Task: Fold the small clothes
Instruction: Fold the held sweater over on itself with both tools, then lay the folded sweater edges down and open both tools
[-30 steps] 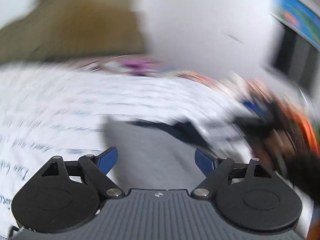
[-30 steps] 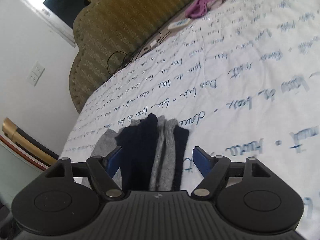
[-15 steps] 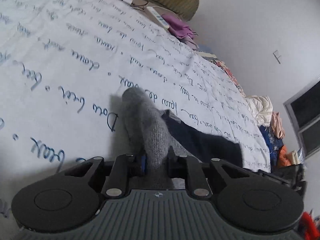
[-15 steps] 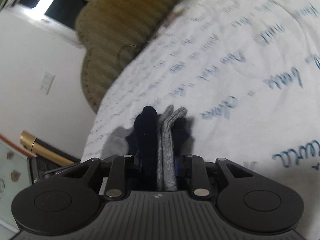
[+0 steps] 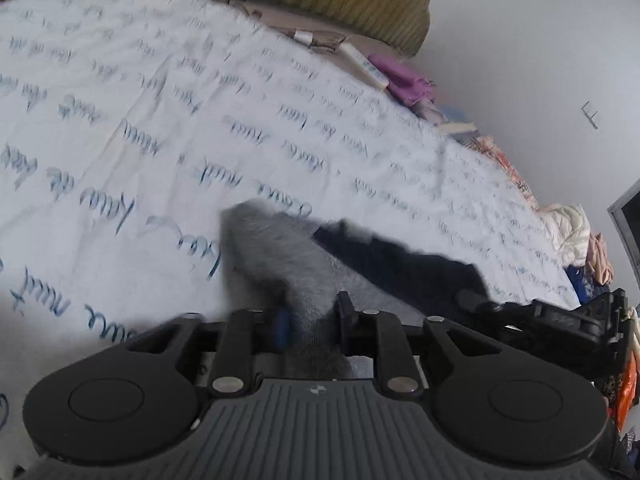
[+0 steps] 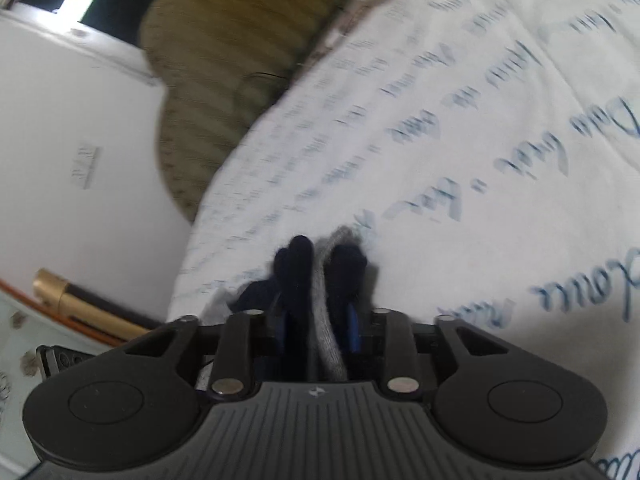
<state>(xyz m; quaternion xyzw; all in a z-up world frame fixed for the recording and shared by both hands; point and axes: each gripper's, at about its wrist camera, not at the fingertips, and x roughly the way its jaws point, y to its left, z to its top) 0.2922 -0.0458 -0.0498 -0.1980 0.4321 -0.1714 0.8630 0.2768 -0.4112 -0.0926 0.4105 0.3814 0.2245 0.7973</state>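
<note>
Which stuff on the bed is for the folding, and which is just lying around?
For the job: grey and navy sock; left gripper and right gripper, both clamped on it.

Lying about: purple cloth, remote, clothes pile, cables.

light: soft, even | blur: motion-smeared, both views | edges: fisheye-bent

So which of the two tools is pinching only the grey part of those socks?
The left tool: only the grey sock end sits between its fingers. The right tool has bunched navy and grey fabric between its fingers.
</note>
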